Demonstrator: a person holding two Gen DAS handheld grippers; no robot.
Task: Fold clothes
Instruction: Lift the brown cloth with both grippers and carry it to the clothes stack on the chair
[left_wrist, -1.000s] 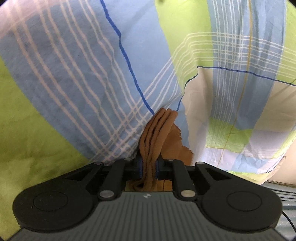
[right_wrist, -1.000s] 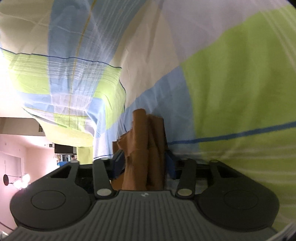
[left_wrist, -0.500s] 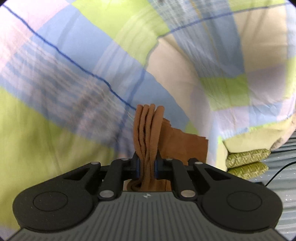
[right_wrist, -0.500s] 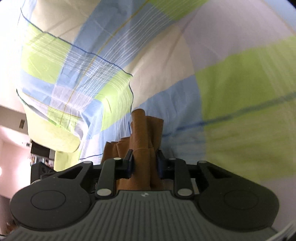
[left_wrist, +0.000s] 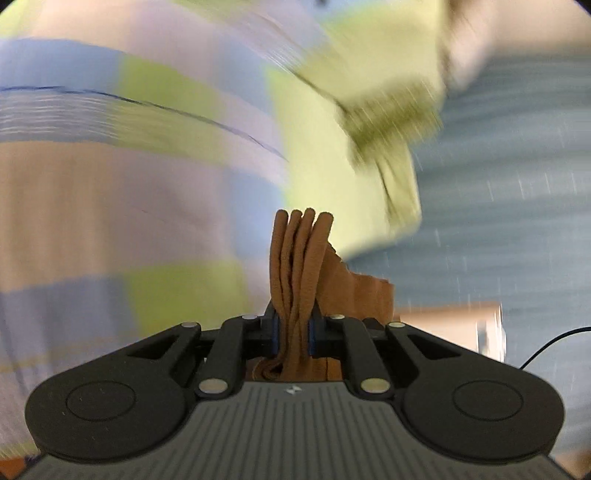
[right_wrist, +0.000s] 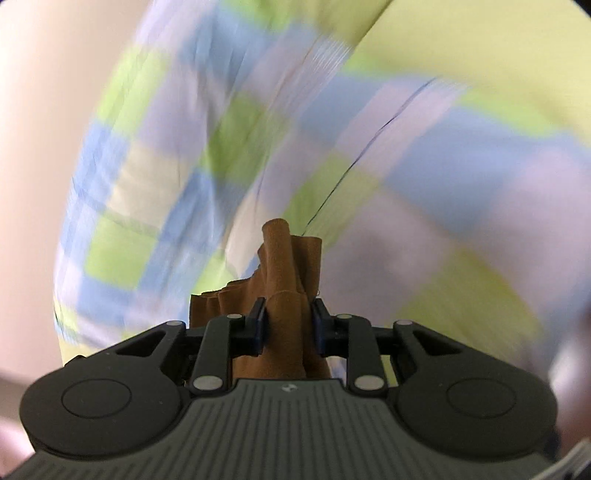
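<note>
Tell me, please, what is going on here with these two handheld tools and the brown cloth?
A person is folding clothes with a handheld tool in each hand. The left tongs are clamped on a bunched edge of a brown garment, and the right tongs pinch another gathered part of it. Behind lies a checked bedsheet in green, blue and pale squares. Both views are heavily blurred, so the hands are in quick motion and the fold is not yet laid down.

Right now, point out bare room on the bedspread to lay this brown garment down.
Both views are blurred. The checked bedspread shows bare ahead of the right gripper. Left of the left gripper it is also bare. Crowded only upper right there, by the green pillows. Both grippers pinch the brown garment.
</note>
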